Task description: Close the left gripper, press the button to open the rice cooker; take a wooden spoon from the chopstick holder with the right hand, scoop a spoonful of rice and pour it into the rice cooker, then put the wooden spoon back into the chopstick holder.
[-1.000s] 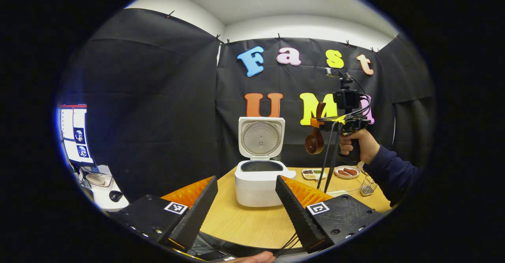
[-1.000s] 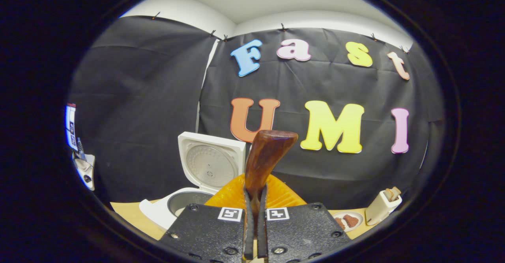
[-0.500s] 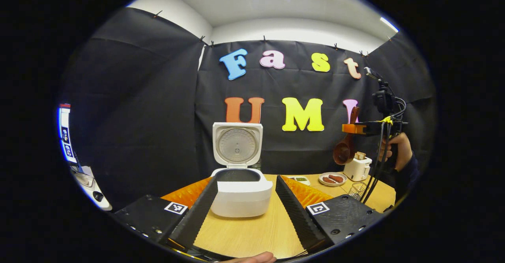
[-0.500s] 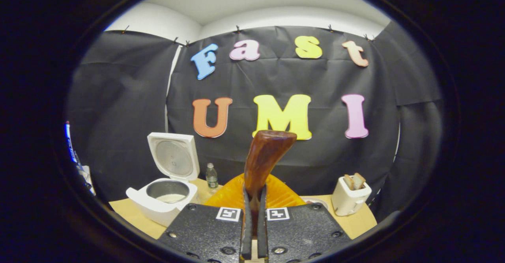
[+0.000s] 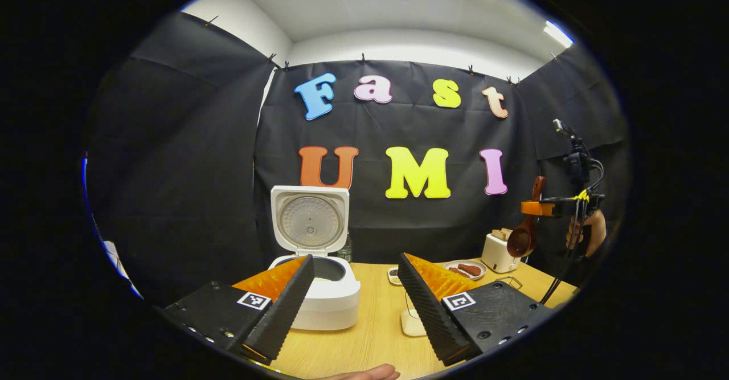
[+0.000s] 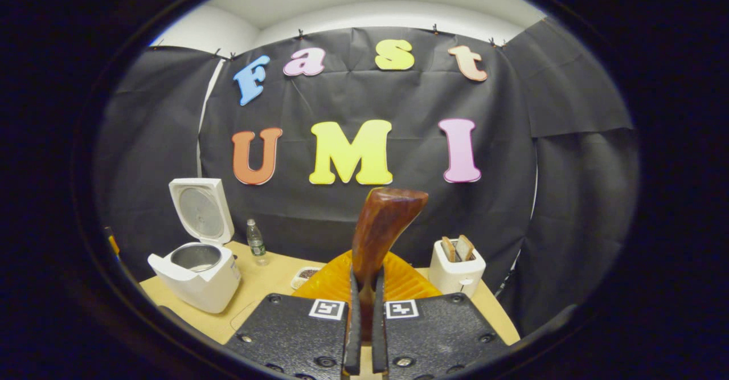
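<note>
Your right gripper (image 6: 362,334) grips the wooden spoon (image 6: 380,237); rice cooker (image 6: 196,272) open at desk's (image 6: 267,283) left edge.
Spoon bowl hidden below the fingers in right gripper view. Left gripper (image 5: 356,300) wide, empty, partly blocking cooker. One toaster (image 6: 457,269) w/ two slices, one bottle (image 6: 256,241).

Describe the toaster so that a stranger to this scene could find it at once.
Start at the wooden table before the black wall. The rice cooker with its raised lid stands at one end; the toaster stands toward the other. It is the small white box with bread slices sticking out of its top.
</note>
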Action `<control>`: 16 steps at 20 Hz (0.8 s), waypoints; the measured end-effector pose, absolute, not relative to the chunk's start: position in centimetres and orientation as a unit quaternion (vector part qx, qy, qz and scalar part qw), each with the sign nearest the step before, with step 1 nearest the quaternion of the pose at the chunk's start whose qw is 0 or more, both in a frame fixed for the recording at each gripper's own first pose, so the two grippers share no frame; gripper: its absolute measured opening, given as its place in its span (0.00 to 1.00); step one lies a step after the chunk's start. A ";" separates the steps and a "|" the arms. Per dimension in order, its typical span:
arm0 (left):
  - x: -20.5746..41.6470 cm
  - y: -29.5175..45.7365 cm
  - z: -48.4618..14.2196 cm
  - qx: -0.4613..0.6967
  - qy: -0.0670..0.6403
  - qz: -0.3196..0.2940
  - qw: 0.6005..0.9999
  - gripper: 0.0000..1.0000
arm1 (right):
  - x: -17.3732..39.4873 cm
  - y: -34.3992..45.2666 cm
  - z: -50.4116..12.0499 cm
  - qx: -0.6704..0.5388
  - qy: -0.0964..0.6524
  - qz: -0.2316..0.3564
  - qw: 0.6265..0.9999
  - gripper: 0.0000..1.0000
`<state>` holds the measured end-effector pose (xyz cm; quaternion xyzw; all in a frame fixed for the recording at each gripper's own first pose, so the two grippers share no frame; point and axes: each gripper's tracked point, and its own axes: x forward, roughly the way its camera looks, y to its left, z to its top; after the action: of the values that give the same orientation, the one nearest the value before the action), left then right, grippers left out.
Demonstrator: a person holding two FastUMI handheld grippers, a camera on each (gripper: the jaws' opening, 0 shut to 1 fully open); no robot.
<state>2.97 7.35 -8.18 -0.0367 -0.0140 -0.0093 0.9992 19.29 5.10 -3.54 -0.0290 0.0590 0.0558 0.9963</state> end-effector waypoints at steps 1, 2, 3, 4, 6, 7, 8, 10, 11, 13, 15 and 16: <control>3.1 7.2 -8.1 -0.034 -0.015 -0.011 0.999 0.94 | 19.8 4.4 -4.3 -0.027 0.067 0.050 0.996 0.13; 3.4 7.0 -8.0 -0.031 -0.017 -0.011 0.999 0.94 | 20.4 3.7 -5.3 -0.024 0.078 0.046 0.996 0.13; 3.6 6.9 -8.1 -0.028 -0.018 -0.012 0.999 0.94 | 20.7 3.4 -6.4 -0.019 0.087 0.046 0.995 0.14; 3.7 6.9 -8.2 -0.028 -0.019 -0.012 0.999 0.94 | 21.0 3.2 -7.6 -0.015 0.096 0.048 0.994 0.14; 4.3 6.7 -8.5 -0.030 -0.018 -0.013 0.999 0.94 | 21.8 2.4 -9.8 -0.011 0.106 0.048 0.993 0.15; 4.6 6.8 -8.8 -0.032 -0.015 -0.013 0.999 0.94 | 22.4 2.0 -11.0 -0.013 0.110 0.044 0.993 0.16; 4.8 6.8 -8.9 -0.035 -0.013 -0.013 0.999 0.94 | 22.8 1.5 -12.1 -0.013 0.114 0.039 0.993 0.17; 5.3 6.7 -9.6 -0.038 -0.006 -0.014 0.999 0.94 | 23.4 0.2 -13.9 -0.005 0.121 0.022 0.992 0.17; 5.6 6.8 -9.9 -0.038 -0.002 -0.012 0.999 0.94 | 23.5 -0.3 -14.6 0.004 0.123 0.015 0.992 0.17; 6.2 7.2 -10.2 -0.037 0.003 -0.008 0.999 0.94 | 23.6 -1.1 -15.8 0.023 0.126 0.011 0.992 0.17; 6.7 7.6 -10.4 -0.039 0.007 -0.003 0.999 0.94 | 23.6 -1.7 -16.6 0.049 0.129 0.004 0.990 0.18; 6.9 7.5 -10.4 -0.040 0.007 -0.003 0.999 0.94 | 23.6 -1.5 -16.8 0.051 0.128 0.012 0.990 0.19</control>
<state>6.92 7.46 -10.39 -0.0401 0.0074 -0.0031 0.9992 23.57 -1.47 -16.84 0.0513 0.1283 0.0118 0.9903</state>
